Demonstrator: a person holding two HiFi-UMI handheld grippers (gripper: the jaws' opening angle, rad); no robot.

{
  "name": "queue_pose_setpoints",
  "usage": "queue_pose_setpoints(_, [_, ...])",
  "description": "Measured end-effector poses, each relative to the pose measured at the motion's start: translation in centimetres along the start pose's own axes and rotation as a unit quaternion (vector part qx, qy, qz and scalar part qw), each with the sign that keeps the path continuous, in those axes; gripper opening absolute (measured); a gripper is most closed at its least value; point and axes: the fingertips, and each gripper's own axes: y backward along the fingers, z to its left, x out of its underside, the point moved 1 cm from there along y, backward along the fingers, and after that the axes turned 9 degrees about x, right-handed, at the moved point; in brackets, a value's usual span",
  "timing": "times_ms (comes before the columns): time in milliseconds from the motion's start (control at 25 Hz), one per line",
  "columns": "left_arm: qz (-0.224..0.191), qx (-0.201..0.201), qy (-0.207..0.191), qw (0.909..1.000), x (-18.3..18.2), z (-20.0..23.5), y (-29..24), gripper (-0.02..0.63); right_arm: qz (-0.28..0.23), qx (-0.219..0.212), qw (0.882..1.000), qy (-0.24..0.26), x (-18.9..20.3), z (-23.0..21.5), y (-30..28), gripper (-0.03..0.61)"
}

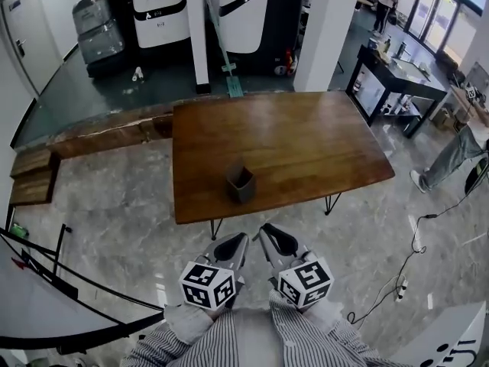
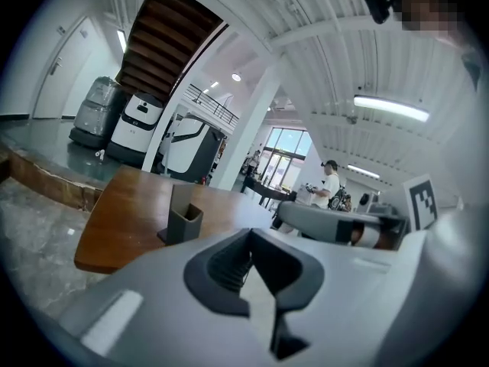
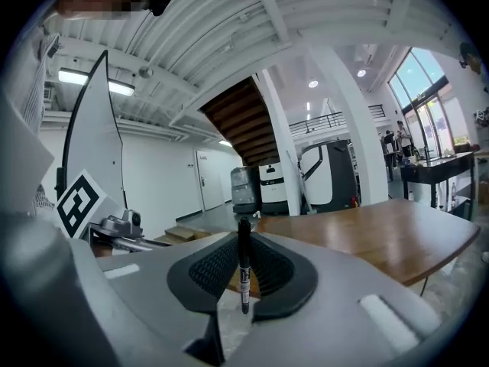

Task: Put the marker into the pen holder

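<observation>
A dark grey square pen holder (image 1: 240, 183) stands near the front edge of the brown wooden table (image 1: 306, 140); it also shows in the left gripper view as pen holder (image 2: 183, 222). Both grippers hang side by side in front of the table, short of its edge. My right gripper (image 3: 243, 270) is shut on a thin black marker (image 3: 243, 260) that stands upright between the pads. The marker is hidden in the head view, where the right gripper (image 1: 266, 234) points at the table. My left gripper (image 2: 250, 264), seen in the head view as left gripper (image 1: 241, 240), is shut with nothing in it.
A black side table (image 1: 397, 73) stands at the back right, with a person's leg (image 1: 452, 157) near it. A cable (image 1: 416, 239) runs over the marble floor at right. A whiteboard (image 1: 46, 297) leans at lower left. Large machines (image 1: 160, 10) stand behind the table.
</observation>
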Motion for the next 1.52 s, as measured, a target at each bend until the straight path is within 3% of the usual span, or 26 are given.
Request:
queue_pose_setpoints(200, [0.005, -0.015, 0.031, 0.9994, -1.0, 4.4, -1.7, 0.008, 0.026, -0.006, 1.0, -0.006, 0.4, -0.6, -4.1, 0.041])
queue_pose_setpoints(720, [-0.004, -0.041, 0.118, 0.9922, -1.5, 8.8, -5.7, 0.008, 0.085, -0.049, 0.995, -0.005, 1.1, -3.4, -9.7, 0.041])
queue_pose_setpoints(1120, [-0.027, -0.08, 0.15, 0.9851, -2.4, 12.3, -7.2, 0.008, 0.08, -0.096, 0.992, 0.009, -0.9, -4.5, -15.0, 0.041])
queue_pose_setpoints(1520, [-0.048, -0.099, 0.164, 0.9802, -2.7, 15.0, -7.4, 0.008, 0.057, -0.093, 0.994, 0.021, -3.0, -5.6, -19.5, 0.041])
